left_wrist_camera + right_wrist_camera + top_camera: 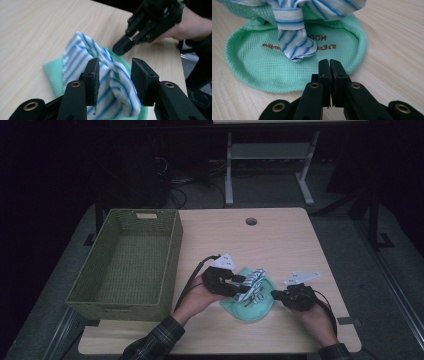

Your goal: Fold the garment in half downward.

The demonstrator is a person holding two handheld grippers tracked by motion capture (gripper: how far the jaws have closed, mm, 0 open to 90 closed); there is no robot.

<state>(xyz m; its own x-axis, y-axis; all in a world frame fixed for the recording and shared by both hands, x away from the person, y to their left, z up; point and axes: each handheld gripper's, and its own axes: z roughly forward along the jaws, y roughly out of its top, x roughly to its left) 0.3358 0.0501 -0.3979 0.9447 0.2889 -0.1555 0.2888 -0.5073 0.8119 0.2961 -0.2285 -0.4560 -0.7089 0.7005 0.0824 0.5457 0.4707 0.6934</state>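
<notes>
Desk (280, 240): pale wood-grain top, carrying everything listed here; a round cable hole is sitting near its far edge.

Basket (172, 255): green woven, rectangular, standing on the left part of the desk with nothing visible inside; judged to be the likely place for the cloths, though that is a guess from the layout.

Green cloth (249, 65): mint waffle-weave, rounded outline, lying flat on the desk near the person's edge, between the two hands; brown stitched lettering is showing on it, not legible.

Striped cloth (82, 55): white with blue stripes, bunched and standing up in a ridge on top of the green cloth, one fold end hanging down onto it.

Left tool (115, 80): jaws standing spread on either side of the striped ridge, the cloth lying between them but the pads not pressing on it; in the high view it is lying over the cloths' left side.

Right tool (329, 68): jaws pressed together on nothing, tips hovering just short of the green cloth's near rim.

Step in hand, as judged: the striped cloth is being arranged or gathered on the green one, the left tool being between grips.

Next move, as judged: the left tool closing squarely on the ridge; the right tool spreading before taking an edge.
</notes>
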